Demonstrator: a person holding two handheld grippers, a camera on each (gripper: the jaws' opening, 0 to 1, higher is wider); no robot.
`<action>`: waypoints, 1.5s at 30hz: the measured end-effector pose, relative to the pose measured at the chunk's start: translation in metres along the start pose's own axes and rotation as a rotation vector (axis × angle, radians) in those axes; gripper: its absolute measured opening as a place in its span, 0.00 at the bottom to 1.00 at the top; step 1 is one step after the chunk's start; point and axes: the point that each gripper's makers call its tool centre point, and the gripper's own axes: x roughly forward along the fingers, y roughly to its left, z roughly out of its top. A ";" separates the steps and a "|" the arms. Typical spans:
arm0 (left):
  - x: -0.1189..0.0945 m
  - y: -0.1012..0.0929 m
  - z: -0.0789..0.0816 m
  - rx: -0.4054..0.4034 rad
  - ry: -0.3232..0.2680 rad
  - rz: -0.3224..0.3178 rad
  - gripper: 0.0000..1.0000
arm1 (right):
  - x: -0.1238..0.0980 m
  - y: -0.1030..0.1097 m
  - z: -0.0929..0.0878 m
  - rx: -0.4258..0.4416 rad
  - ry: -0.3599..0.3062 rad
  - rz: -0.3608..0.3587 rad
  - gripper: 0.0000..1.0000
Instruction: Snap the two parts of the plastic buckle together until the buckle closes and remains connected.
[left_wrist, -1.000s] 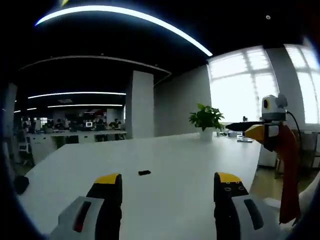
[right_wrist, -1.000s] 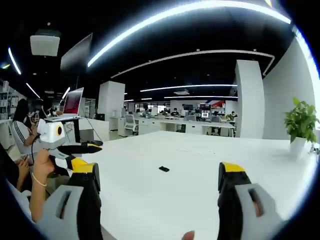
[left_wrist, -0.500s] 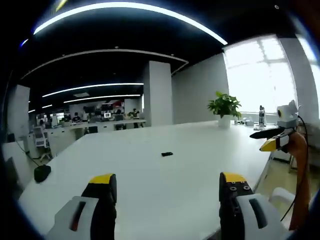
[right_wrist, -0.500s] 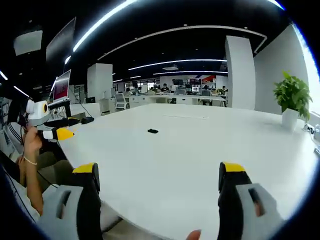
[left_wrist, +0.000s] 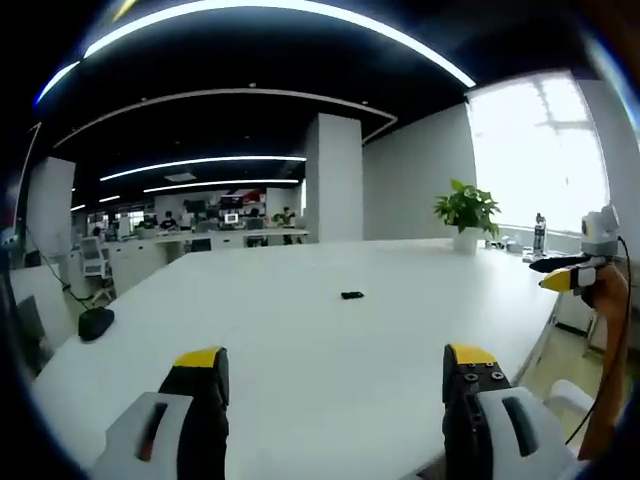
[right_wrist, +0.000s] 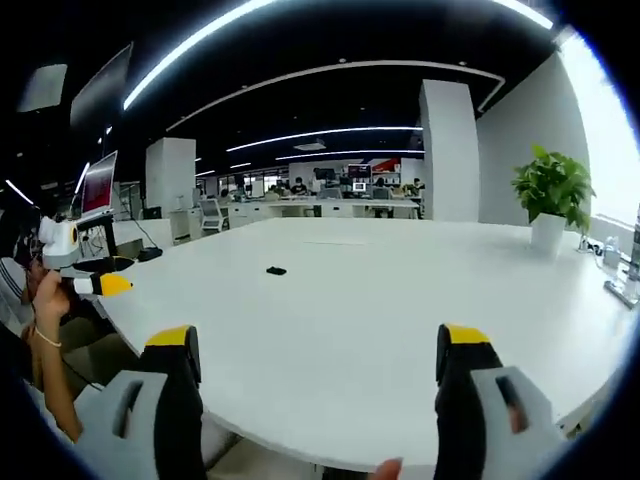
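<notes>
- In the left gripper view, my left gripper (left_wrist: 335, 368) hangs released above the near edge of the white surface (left_wrist: 300, 330), its 2 yellow-tipped jaws wide apart with nothing between them.
- In the right gripper view, my right gripper (right_wrist: 320, 350) is likewise released over the near edge of the surface (right_wrist: 380, 300), jaws spread and holding nothing.
- The plastic buckle (left_wrist: 352, 295) lies as 1 small dark shape out on the middle of the surface, well apart from both grippers; the right gripper view shows it (right_wrist: 276, 270) toward the surface's left side. It is too small for me to tell whether its 2 parts are joined.
- The right gripper shows at the right border of the left gripper view, yellow-tipped and held off the surface's right edge (left_wrist: 570, 280).
- The left gripper shows at the left border of the right gripper view (right_wrist: 95, 285), held in a person's hand (right_wrist: 45, 290) beside the surface's left edge.
- A dark computer mouse (left_wrist: 95, 322) sits near the surface's left edge in the left gripper view.
- A potted green plant (left_wrist: 467, 212) stands at the far right corner of the surface; the right gripper view shows it (right_wrist: 550, 190) on the right side.
- Behind the surface stand a white pillar (left_wrist: 333, 180) and rows of office desks with people.
</notes>
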 end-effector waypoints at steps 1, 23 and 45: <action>-0.001 0.003 -0.001 -0.010 0.003 0.008 0.90 | -0.001 -0.003 0.001 0.001 -0.003 -0.013 0.99; -0.013 0.015 0.005 0.015 -0.006 0.097 0.93 | 0.004 0.016 0.003 -0.052 0.018 0.014 0.98; -0.014 -0.001 0.009 0.059 -0.008 0.059 0.93 | -0.002 0.006 0.001 -0.036 0.013 0.000 0.97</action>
